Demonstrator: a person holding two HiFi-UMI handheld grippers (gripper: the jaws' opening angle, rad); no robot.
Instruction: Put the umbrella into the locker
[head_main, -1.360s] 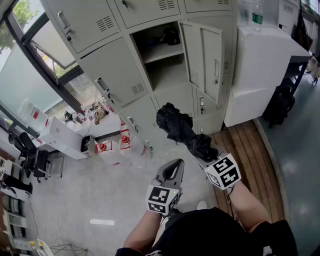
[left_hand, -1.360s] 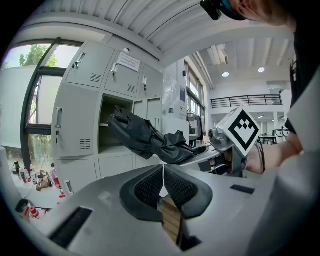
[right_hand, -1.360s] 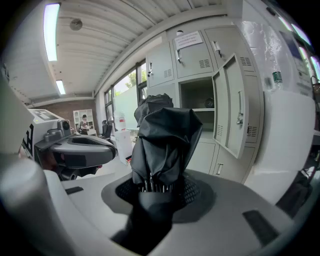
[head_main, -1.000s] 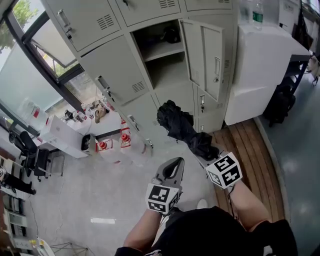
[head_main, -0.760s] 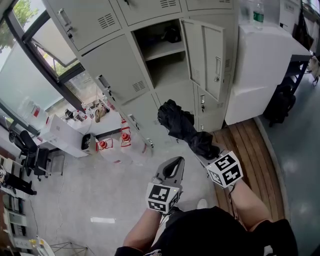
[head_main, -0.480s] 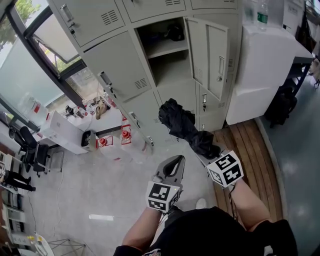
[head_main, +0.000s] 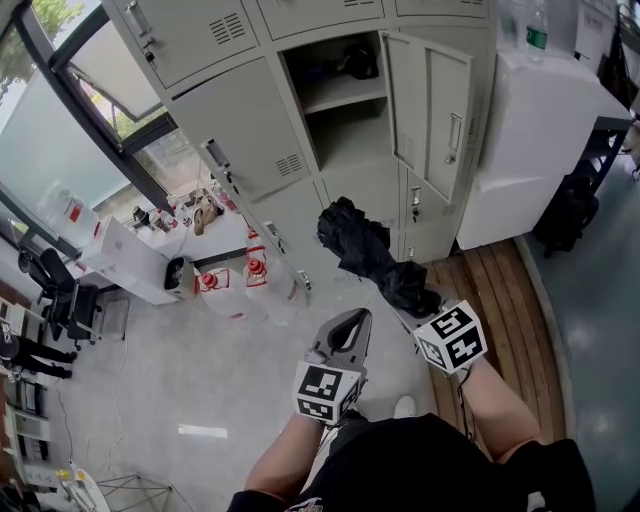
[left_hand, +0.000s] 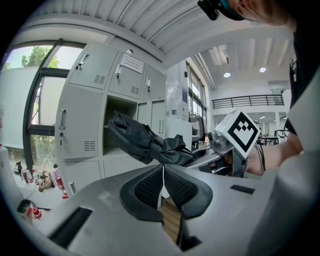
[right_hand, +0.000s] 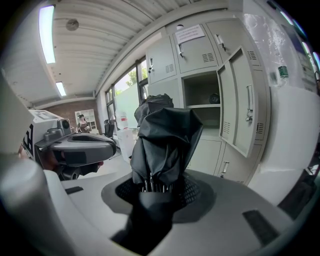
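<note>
Presently the folded black umbrella (head_main: 372, 252) is gripped at its handle end by the right claw (head_main: 410, 303), whose jaws are closed on the bunched fabric and ribs. The umbrella is held in the air in front of the grey locker (head_main: 350, 140), below the open compartment and not yet inside it. The locker door (head_main: 440, 110) is swung open at the right. The left claw (head_main: 350, 325) is held beside it, jaws pressed together on nothing, clear of the umbrella.
</note>
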